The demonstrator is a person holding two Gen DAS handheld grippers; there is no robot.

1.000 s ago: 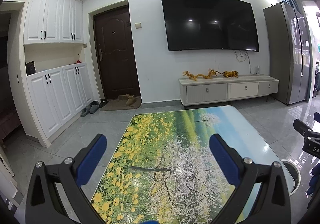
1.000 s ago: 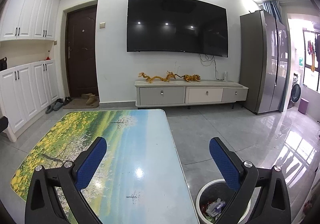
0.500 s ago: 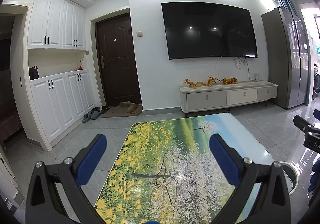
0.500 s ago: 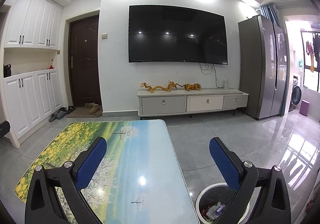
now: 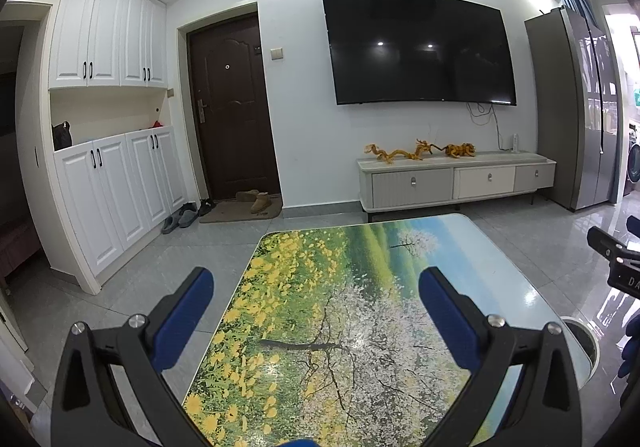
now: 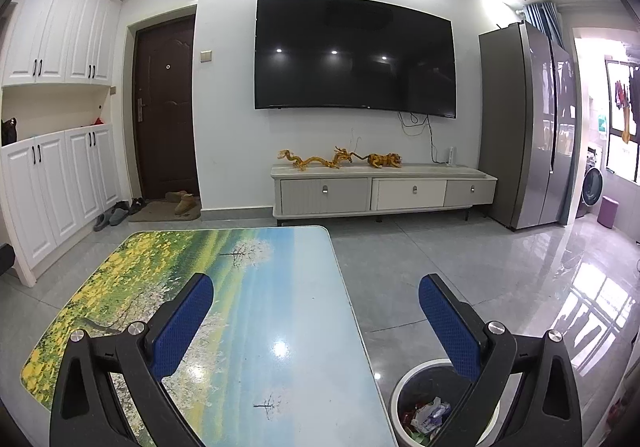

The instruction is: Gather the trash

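Observation:
My left gripper (image 5: 316, 287) is open and empty above a glossy table (image 5: 340, 279) printed with a flower landscape. My right gripper (image 6: 316, 289) is open and empty over the table's right edge (image 6: 280, 287). A round white trash bin (image 6: 428, 407) with a dark liner stands on the floor beside the table, below my right gripper's right finger; wrappers and crumpled paper (image 6: 426, 413) lie inside. The bin's rim (image 5: 586, 339) shows at the right of the left wrist view. No loose trash shows on the table.
A TV (image 6: 356, 59) hangs over a low cabinet (image 6: 380, 191) with gold figurines. A dark door (image 5: 232, 111), white cupboards (image 5: 116, 175) and shoes (image 5: 180, 215) lie far left. A grey fridge (image 6: 524, 127) stands right. The other gripper (image 5: 616, 263) shows at the right edge.
Both grippers have tilted upward a little, so the table and bin sit lower in view. Both stay open and empty.

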